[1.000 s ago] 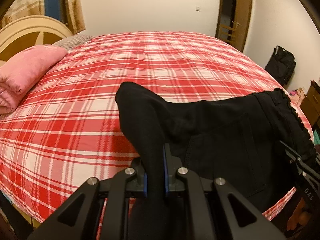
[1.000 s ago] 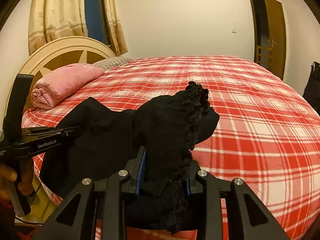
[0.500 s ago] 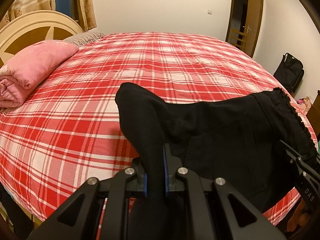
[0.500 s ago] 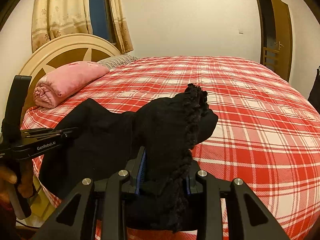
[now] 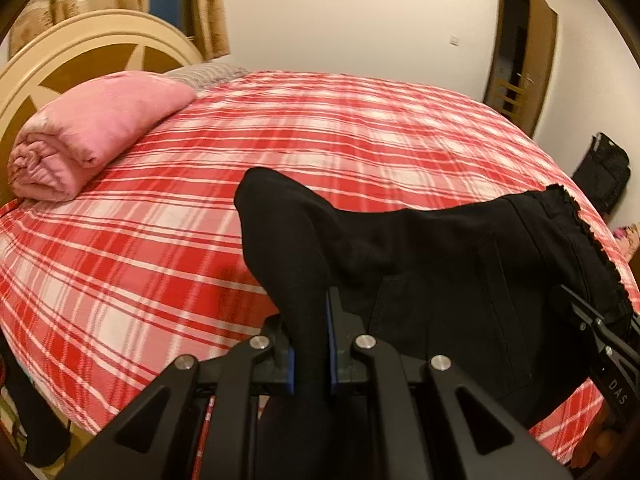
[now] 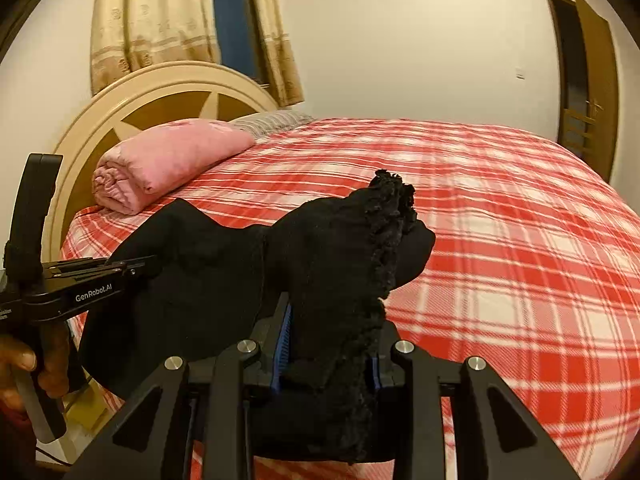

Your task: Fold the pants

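The black pants (image 5: 440, 264) hang stretched between the two tools above the near edge of the bed (image 5: 320, 128), which is covered in a red-and-white plaid spread. The left hand-held gripper (image 5: 310, 344) is clamped tight on a narrow fold of the dark fabric, which rises in a peak just beyond its blue-padded fingers (image 5: 330, 344). The right hand-held gripper (image 6: 326, 352) is closed on a thicker bunch of cloth at the end with the frilly, frayed edge, its jaws held partly apart by the bulk of it. In the right wrist view the left tool appears at the near left, held by a hand (image 6: 24, 364) around its handle; in the left wrist view the right tool shows at the far right edge, with the garment spanning the gap between them. Compared with a second ago, both grips are unchanged and the pants keep the same shape, but both views have swung sideways: the rolled pink blanket (image 5: 92, 136) and the cream headboard (image 5: 100, 44) at the far left now sit further into the picture, the curtain (image 6: 132, 24) shows more fully, and the door (image 5: 536, 56) and the black bag (image 5: 604, 176) at the far right have shifted too.
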Tool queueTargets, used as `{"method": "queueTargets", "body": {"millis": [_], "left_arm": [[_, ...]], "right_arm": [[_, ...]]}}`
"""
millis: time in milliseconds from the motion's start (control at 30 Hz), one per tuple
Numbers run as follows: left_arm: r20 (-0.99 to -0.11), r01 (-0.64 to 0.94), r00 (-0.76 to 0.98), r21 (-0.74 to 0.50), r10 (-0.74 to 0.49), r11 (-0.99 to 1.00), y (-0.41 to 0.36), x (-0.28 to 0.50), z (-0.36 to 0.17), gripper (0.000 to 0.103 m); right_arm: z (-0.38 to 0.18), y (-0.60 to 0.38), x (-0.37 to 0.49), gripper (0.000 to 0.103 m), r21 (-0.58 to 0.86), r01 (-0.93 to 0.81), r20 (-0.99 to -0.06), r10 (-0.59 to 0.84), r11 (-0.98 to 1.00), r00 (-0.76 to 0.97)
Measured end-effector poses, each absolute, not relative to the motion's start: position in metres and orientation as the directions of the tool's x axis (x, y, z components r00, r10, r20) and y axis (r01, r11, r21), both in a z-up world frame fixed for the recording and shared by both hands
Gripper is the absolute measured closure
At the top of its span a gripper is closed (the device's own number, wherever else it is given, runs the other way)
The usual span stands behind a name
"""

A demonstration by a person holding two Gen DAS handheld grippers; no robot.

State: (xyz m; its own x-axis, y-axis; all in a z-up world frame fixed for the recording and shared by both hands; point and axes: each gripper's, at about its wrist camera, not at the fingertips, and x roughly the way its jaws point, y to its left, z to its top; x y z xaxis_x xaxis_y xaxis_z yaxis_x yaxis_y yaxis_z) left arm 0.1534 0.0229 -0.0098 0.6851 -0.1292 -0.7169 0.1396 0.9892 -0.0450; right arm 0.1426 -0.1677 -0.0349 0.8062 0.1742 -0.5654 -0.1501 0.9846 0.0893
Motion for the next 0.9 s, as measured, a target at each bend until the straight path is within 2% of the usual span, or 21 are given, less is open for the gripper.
{"method": "queueTargets", "body": {"millis": [567, 900], "left_arm": [[-0.676, -0.081, 0.735, -0.006, 0.056, 0.997, 0.107, 0.182, 0.003, 0.091], [-0.703, -0.178, 0.695, 0.034, 0.150, 0.983, 0.134, 0.206, -0.030, 0.091]], "right_arm": [[-0.033, -0.076, 0.233, 0.071, 0.055, -0.350, -0.547, 0.321, 0.935, 0.773], [-0.084, -0.050, 0.280, 0.071, -0.036, -0.370, -0.636, 0.264, 0.928, 0.725]]}}
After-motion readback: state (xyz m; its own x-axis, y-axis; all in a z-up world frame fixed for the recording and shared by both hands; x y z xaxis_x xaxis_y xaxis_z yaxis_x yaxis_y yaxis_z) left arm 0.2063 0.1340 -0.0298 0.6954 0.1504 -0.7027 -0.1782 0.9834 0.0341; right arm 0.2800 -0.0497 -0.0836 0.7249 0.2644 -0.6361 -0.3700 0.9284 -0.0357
